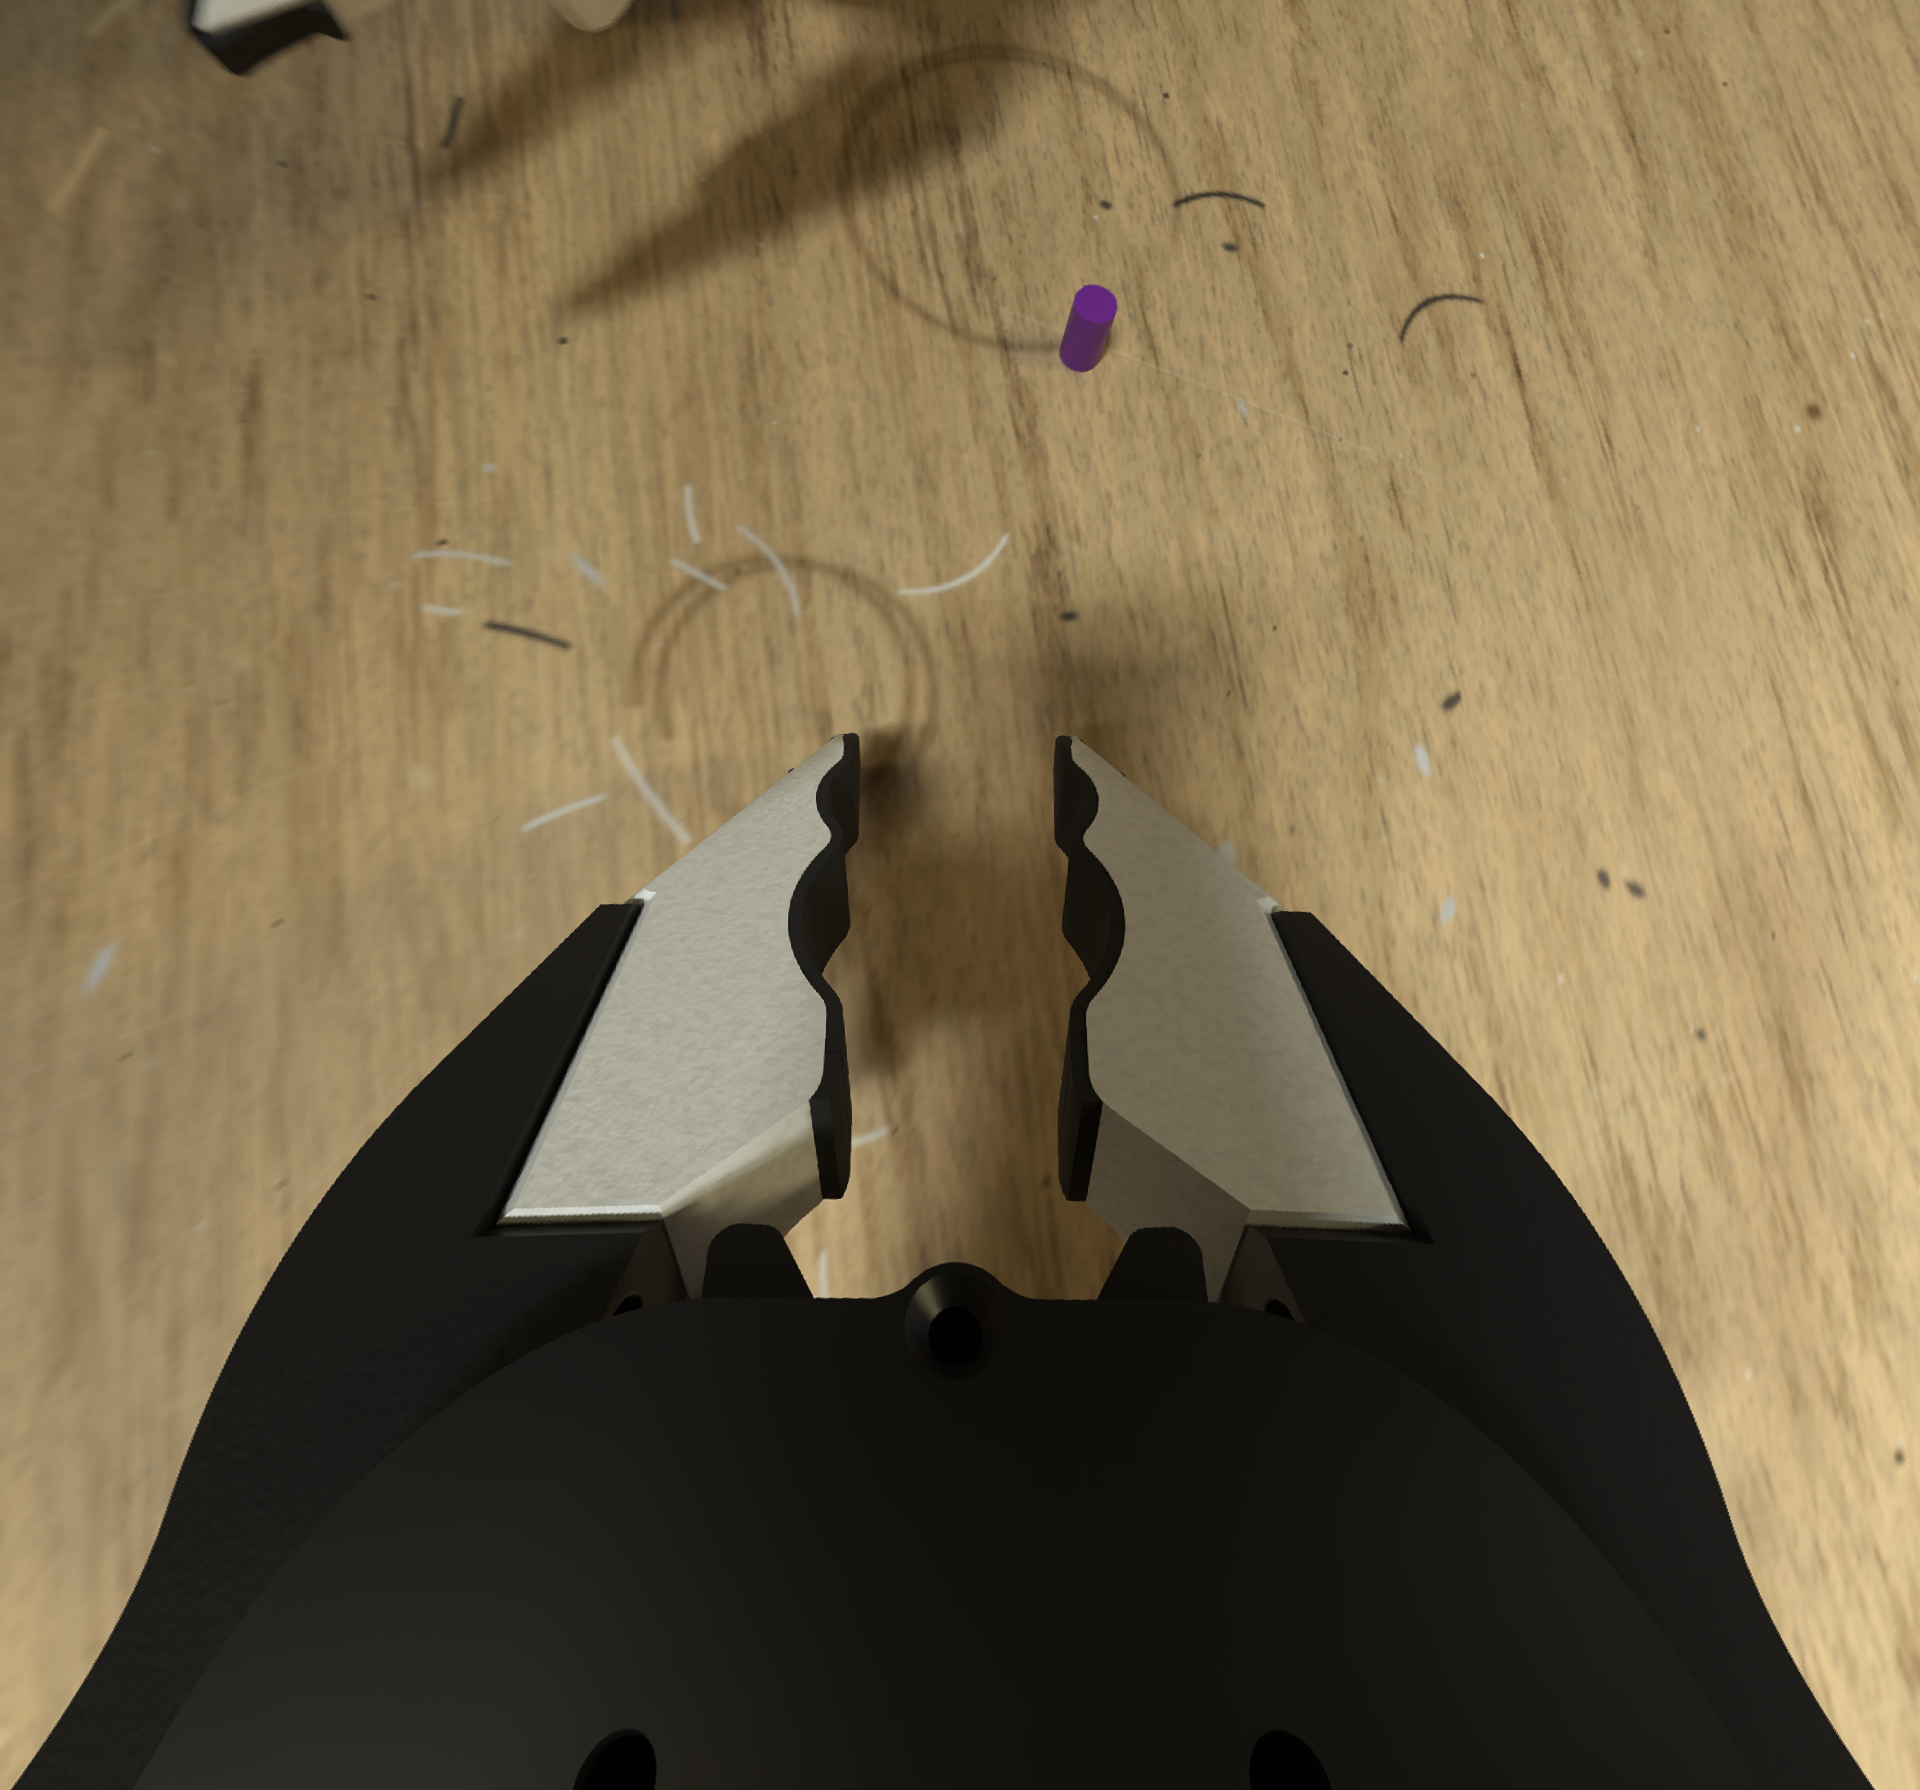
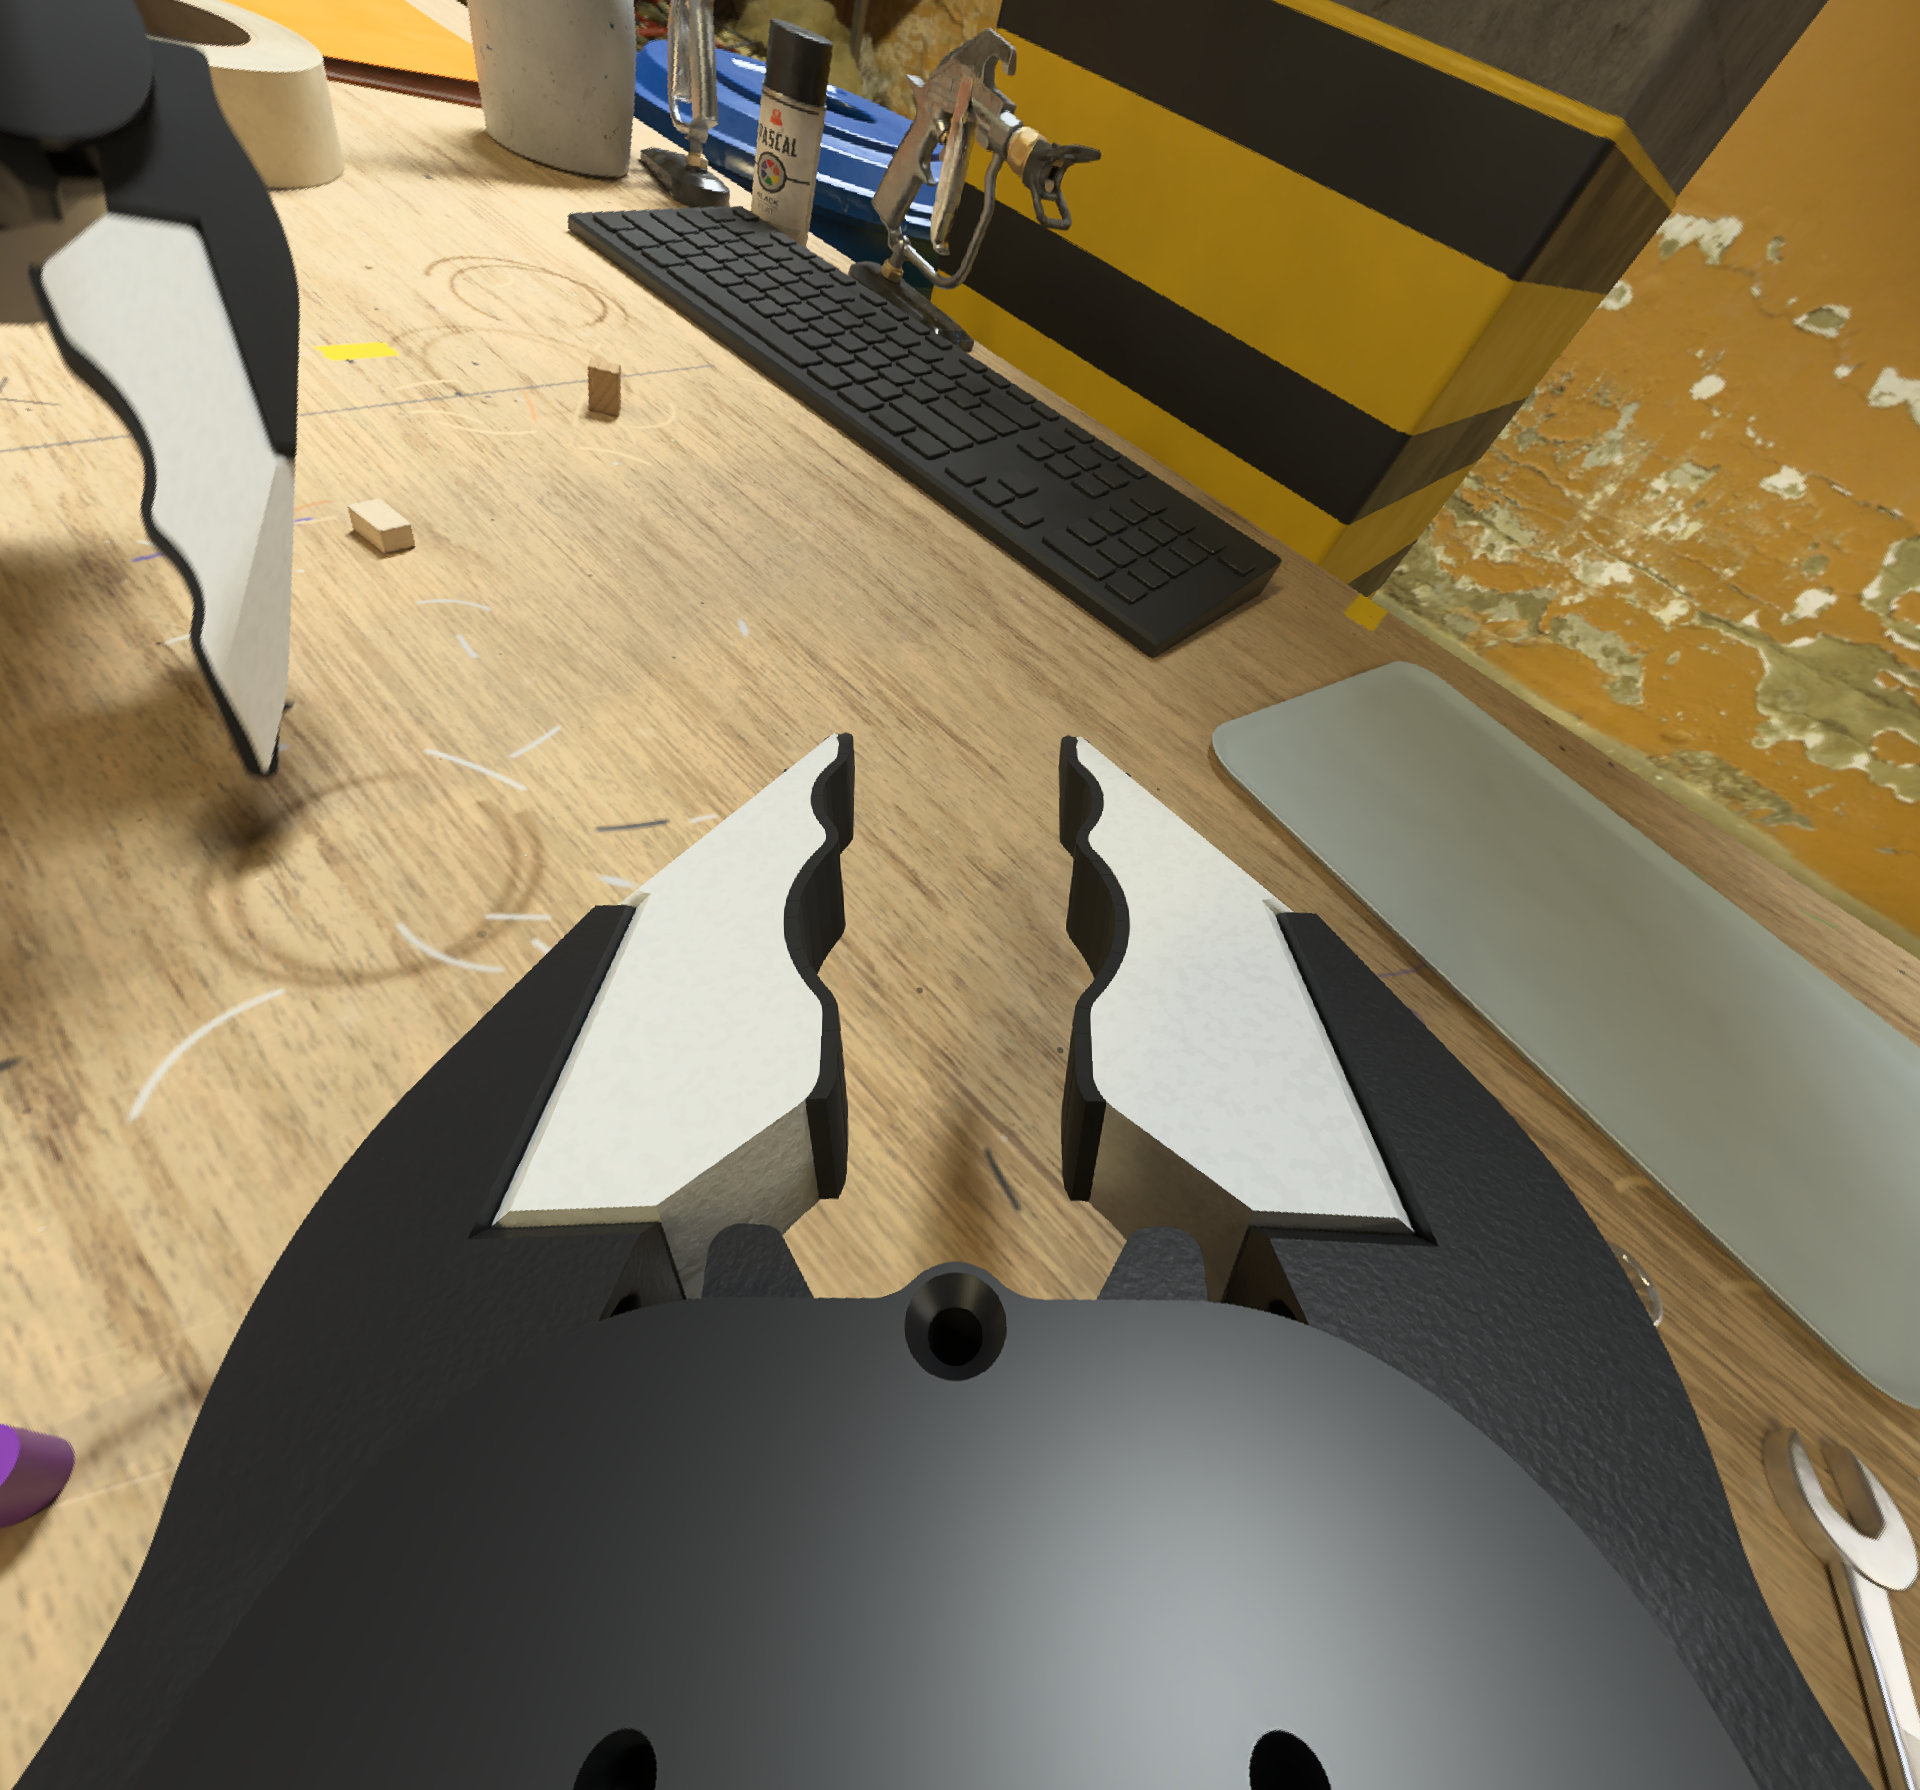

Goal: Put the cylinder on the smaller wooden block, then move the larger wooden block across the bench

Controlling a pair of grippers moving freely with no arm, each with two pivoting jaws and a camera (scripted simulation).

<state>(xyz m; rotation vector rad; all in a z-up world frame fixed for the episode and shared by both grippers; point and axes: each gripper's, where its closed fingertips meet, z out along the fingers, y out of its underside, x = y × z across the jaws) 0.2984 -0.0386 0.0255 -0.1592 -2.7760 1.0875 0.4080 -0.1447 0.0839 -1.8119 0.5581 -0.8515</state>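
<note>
Open right gripper [image 2: 956, 753] over scratched bench [image 2: 727, 545] — peeling orange wall [image 2: 1714, 452]

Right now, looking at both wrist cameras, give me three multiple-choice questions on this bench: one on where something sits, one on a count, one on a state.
1. Where is the purple cylinder?
A. On a wooden block
B. On the bare bench
C. Between the left gripper's jaws

2. How many small wooden blocks show in the right wrist view?
A. One
B. Two
C. Four

3. How do the right gripper jaws stand?
A. Open and empty
B. Shut on the cylinder
C. Shut on a block

Answers:
1 B: it rests on the wood, ahead of the left gripper.
2 B: one block nearer the keyboard, another block closer in.
3 A: a clear gap shows bench between them.
</note>
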